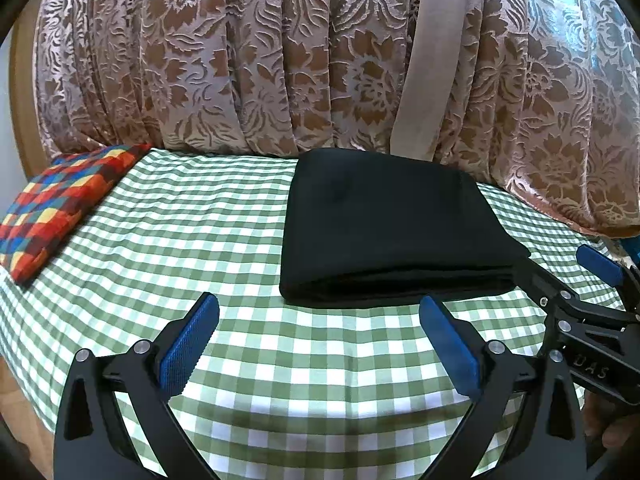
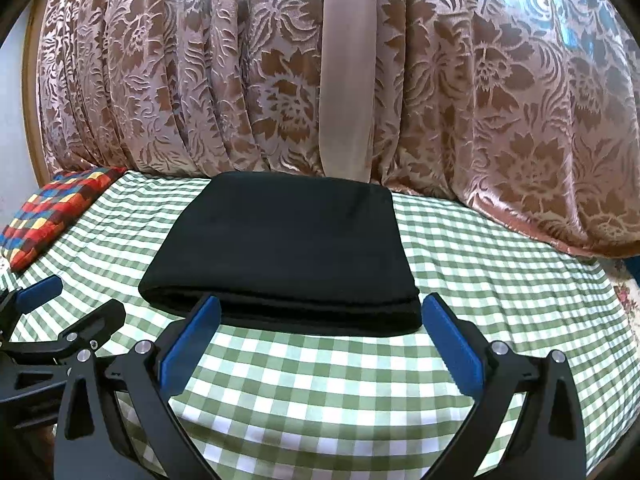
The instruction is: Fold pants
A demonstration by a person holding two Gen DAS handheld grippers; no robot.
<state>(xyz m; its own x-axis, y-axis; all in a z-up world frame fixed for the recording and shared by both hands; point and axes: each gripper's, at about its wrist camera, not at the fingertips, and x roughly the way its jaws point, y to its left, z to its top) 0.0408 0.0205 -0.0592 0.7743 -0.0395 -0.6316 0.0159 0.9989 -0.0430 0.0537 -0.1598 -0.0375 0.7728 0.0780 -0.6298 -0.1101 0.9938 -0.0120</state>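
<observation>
The black pants (image 1: 384, 224) lie folded into a flat rectangular stack on the green checked cloth, its layered edge facing me. They also show in the right wrist view (image 2: 288, 248). My left gripper (image 1: 320, 308) is open and empty, just short of the stack's near left corner. My right gripper (image 2: 320, 308) is open and empty, its fingertips close to the stack's near edge. The right gripper also shows at the right of the left wrist view (image 1: 560, 272), beside the stack's near right corner. The left gripper shows at the lower left of the right wrist view (image 2: 72, 300).
A green and white checked cloth (image 1: 192, 248) covers the surface. A multicoloured checked cushion (image 1: 60, 208) lies at the far left. A brown floral curtain (image 1: 280, 60) hangs right behind the surface and drapes onto its far right edge (image 2: 560, 208).
</observation>
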